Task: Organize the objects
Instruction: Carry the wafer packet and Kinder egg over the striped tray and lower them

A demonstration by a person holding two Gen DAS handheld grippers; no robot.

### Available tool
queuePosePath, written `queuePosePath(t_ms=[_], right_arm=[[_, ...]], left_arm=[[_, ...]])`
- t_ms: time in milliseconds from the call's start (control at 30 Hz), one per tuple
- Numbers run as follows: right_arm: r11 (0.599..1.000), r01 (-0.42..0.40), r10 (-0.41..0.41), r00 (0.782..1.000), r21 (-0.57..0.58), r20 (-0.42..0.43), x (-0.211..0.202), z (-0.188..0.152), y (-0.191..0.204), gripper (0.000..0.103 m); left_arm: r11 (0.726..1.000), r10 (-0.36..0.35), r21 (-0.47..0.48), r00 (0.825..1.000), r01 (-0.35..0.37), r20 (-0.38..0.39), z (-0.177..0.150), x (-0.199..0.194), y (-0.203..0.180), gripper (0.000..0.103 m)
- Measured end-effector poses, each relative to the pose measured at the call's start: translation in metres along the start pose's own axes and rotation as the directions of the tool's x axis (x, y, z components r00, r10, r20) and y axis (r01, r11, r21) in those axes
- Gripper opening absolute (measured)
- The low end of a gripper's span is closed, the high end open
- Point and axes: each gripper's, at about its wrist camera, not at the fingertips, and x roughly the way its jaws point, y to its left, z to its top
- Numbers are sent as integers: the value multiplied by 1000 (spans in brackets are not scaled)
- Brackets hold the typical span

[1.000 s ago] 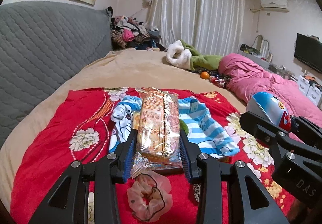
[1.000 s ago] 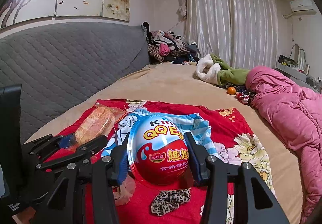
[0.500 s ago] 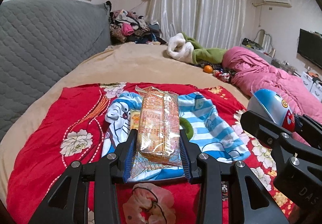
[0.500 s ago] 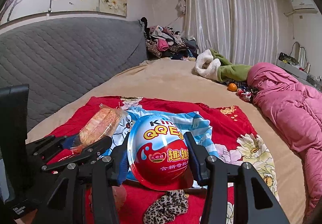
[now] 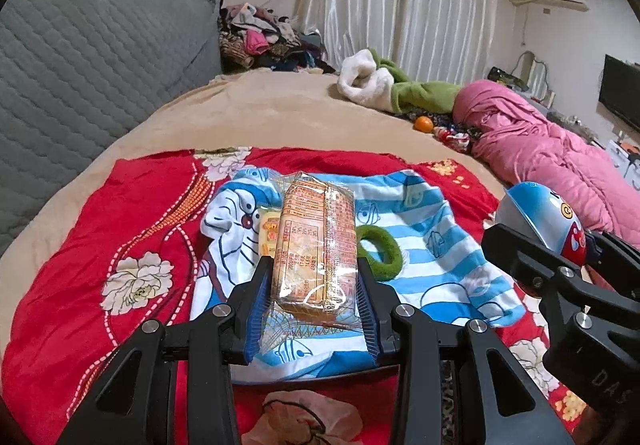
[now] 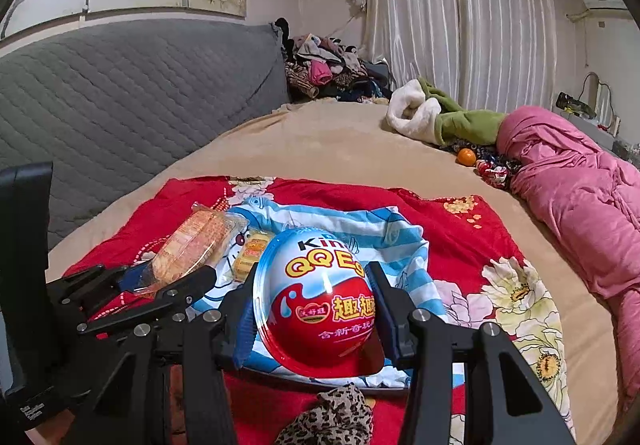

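My left gripper (image 5: 312, 301) is shut on a clear-wrapped pack of biscuits (image 5: 316, 241), held above a blue-and-white striped cartoon cloth (image 5: 436, 257) on a red flowered blanket (image 5: 132, 221). My right gripper (image 6: 316, 317) is shut on a red, white and blue toy egg (image 6: 320, 301); the egg also shows in the left wrist view (image 5: 540, 217). A green hair ring (image 5: 380, 249) and a small yellow snack pack (image 5: 267, 231) lie on the cloth. The left gripper with the biscuits (image 6: 196, 245) appears in the right wrist view.
A pink scrunchie (image 5: 308, 421) and a leopard scrunchie (image 6: 336, 417) lie on the blanket near me. Farther off on the beige bed are a pink quilt (image 5: 560, 157), a green-and-white garment (image 5: 392, 89), an orange (image 5: 424, 124). A grey headboard (image 5: 80, 77) is left.
Both grippers have moved forward over the bed, each keeping its load. The striped cloth now lies directly beneath them and the scrunchies have slid toward the bottom edge.
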Motion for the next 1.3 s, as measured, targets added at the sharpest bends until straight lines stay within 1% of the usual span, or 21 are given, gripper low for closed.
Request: queuePosePath(t_ms=[333, 633, 933, 1300], right_arm=[[1000, 20, -20, 999, 3, -45, 33, -8, -10, 49], [1000, 20, -20, 996, -1, -87, 61, -17, -15, 49], [1000, 27, -27, 991, 3, -131, 85, -23, -20, 49], [999, 33, -31, 984, 7, -175, 103, -31, -24, 49]], left_arm=[[1000, 1, -6, 999, -2, -39, -6, 33, 1, 41], [1000, 1, -1, 996, -1, -91, -10, 60, -2, 41], [1000, 3, 2, 993, -3, -118, -13, 72, -2, 41], [1000, 7, 2, 988, -7, -153, -19, 85, -2, 41]])
